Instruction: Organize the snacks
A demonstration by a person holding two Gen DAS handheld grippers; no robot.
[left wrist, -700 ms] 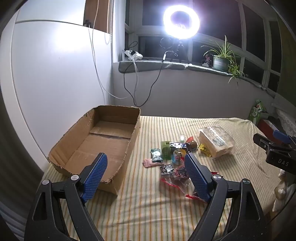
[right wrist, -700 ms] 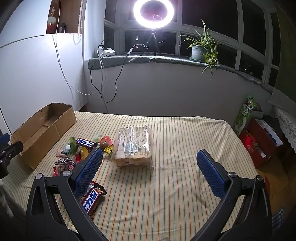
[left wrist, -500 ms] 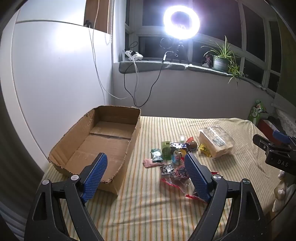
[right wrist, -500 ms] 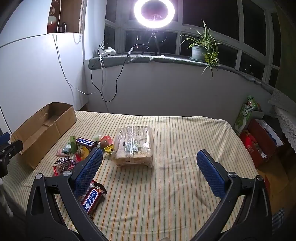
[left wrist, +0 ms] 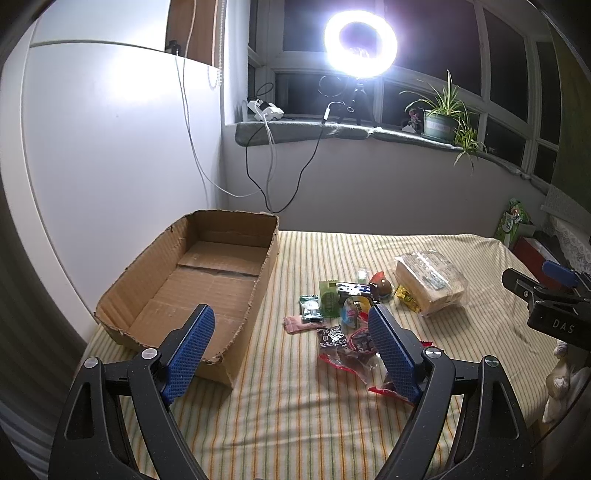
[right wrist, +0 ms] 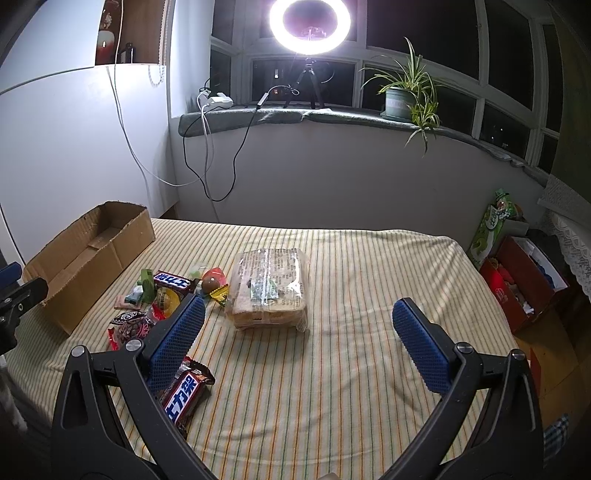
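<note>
An empty cardboard box (left wrist: 207,284) lies at the left of the striped bed; it also shows in the right wrist view (right wrist: 88,254). A pile of small snacks (left wrist: 340,314) lies to its right, with a clear-wrapped bread pack (left wrist: 428,280) beyond; the bread pack also shows in the right wrist view (right wrist: 271,288). A Snickers bar (right wrist: 183,397) lies nearest me by the right gripper's left finger, another Snickers bar (right wrist: 171,280) in the pile. My left gripper (left wrist: 291,339) is open and empty above the box's near corner. My right gripper (right wrist: 297,332) is open and empty.
The bed (right wrist: 351,369) carries a yellow striped cover. A ring light (right wrist: 310,22), cables and a potted plant (right wrist: 402,99) are on the window sill. A red box (right wrist: 524,284) and green bag (right wrist: 491,229) stand off the bed's right side.
</note>
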